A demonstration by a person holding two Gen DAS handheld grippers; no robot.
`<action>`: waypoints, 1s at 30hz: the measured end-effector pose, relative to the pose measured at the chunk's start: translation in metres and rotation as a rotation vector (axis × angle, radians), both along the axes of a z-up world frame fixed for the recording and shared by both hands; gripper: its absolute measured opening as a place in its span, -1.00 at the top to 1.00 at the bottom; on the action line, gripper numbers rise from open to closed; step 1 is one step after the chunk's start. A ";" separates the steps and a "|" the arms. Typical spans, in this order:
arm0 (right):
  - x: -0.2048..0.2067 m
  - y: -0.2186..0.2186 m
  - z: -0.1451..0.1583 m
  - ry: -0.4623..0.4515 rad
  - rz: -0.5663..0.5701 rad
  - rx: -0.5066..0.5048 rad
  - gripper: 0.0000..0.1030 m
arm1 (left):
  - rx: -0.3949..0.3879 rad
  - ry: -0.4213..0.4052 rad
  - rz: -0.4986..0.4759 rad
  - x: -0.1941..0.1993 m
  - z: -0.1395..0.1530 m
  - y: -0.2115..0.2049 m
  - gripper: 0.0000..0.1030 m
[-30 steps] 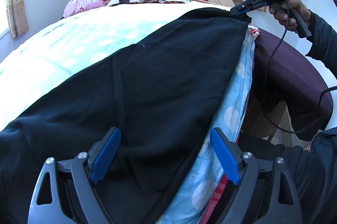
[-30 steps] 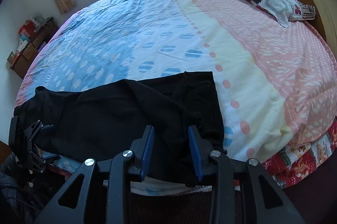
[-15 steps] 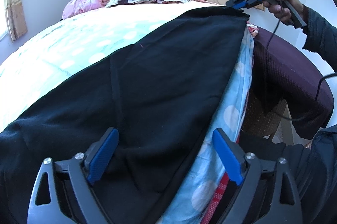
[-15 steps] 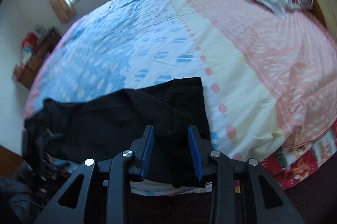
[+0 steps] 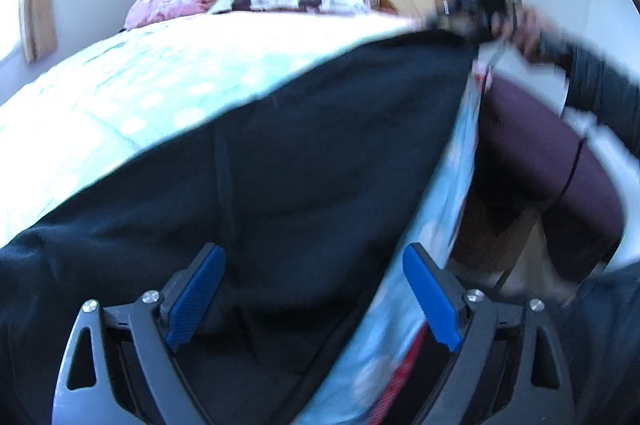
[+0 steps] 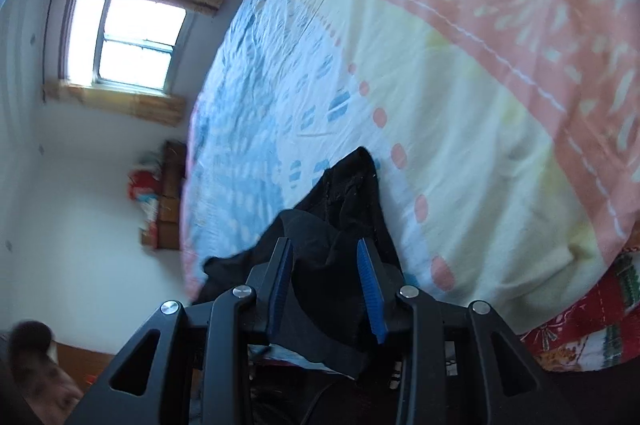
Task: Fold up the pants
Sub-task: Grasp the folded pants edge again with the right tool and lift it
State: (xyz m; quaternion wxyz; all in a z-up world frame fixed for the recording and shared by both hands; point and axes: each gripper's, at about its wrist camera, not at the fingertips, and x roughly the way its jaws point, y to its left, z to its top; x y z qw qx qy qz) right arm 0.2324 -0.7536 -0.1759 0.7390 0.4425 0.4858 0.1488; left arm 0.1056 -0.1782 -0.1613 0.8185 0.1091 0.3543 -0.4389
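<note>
While the right gripper (image 6: 326, 285) pinches bunched fabric, the black pants (image 5: 320, 165) appear limp and light (left gripper (image 5: 312, 289) spread, empty); grip hems.

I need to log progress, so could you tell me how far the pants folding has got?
Done: pants laid on the bed. In hand: the right hand-held gripper has one end bunched between its jaws; the left hand-held gripper hovers open. Left: every fold.
</note>
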 end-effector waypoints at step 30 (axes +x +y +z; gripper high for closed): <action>0.025 -0.001 0.010 -0.122 -0.071 -0.315 0.26 | 0.160 -0.063 0.038 0.055 -0.014 -0.052 -0.98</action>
